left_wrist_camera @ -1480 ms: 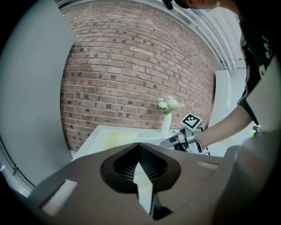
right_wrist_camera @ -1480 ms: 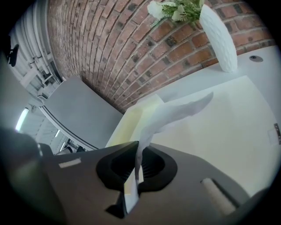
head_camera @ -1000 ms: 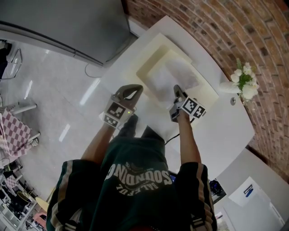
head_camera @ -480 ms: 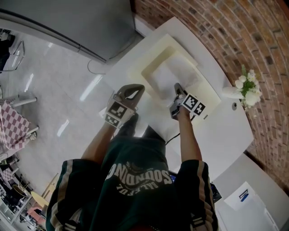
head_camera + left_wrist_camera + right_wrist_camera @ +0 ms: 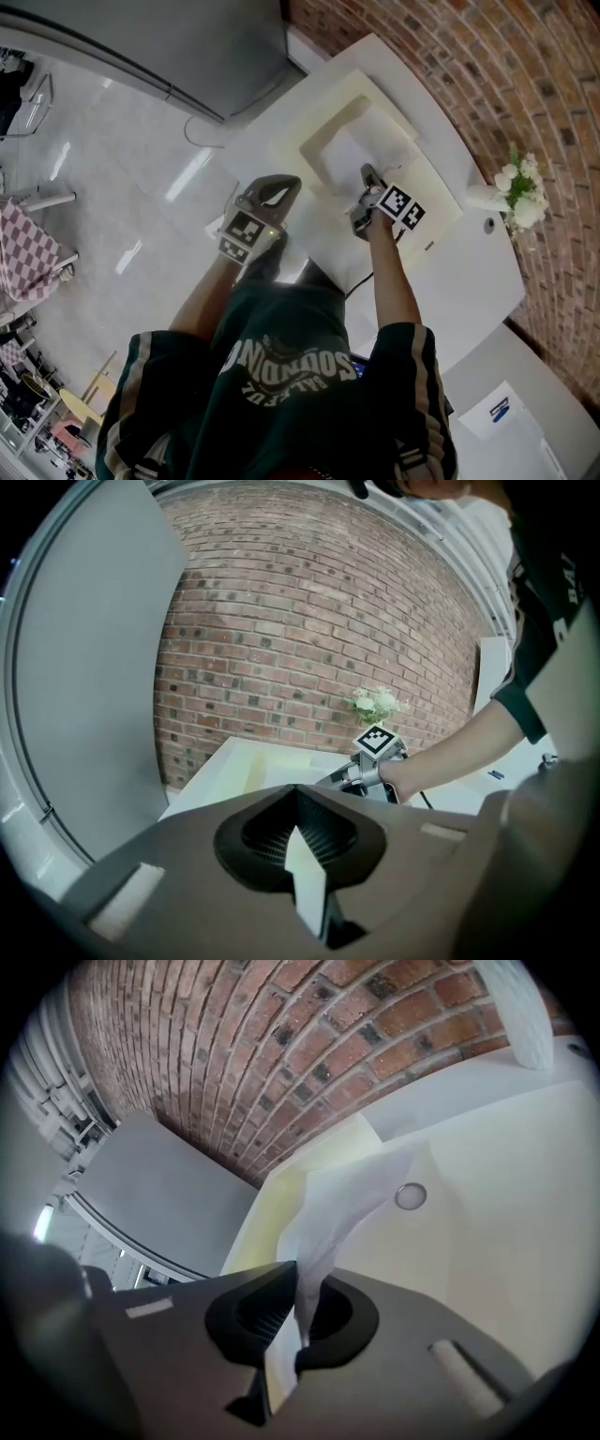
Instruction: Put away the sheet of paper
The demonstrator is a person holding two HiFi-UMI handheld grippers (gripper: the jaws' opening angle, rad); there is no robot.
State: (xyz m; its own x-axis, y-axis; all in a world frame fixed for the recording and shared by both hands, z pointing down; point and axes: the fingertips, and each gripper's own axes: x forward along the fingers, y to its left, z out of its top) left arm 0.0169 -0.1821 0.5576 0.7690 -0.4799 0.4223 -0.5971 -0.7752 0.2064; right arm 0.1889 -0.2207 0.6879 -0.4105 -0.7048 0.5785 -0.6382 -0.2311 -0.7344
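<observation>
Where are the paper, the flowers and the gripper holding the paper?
sheet of paper (image 5: 345, 1194), right gripper view, its middle.
flowers (image 5: 521, 184), head view, white blossoms.
right gripper (image 5: 300, 1283), right gripper view, between its fingertips.

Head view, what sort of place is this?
Likely an indoor wash area, perhaps a café's: a cream sink set in a white counter, a brick wall behind, white flowers nearby.

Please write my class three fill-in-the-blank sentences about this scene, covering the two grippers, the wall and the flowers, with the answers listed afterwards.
1. The right gripper is shut on the sheet of paper, while the left gripper holds ____.
2. The wall behind the counter is built of ____.
3. The flowers in the vase are ____ in colour.

Missing words: nothing; brick; white.
</observation>
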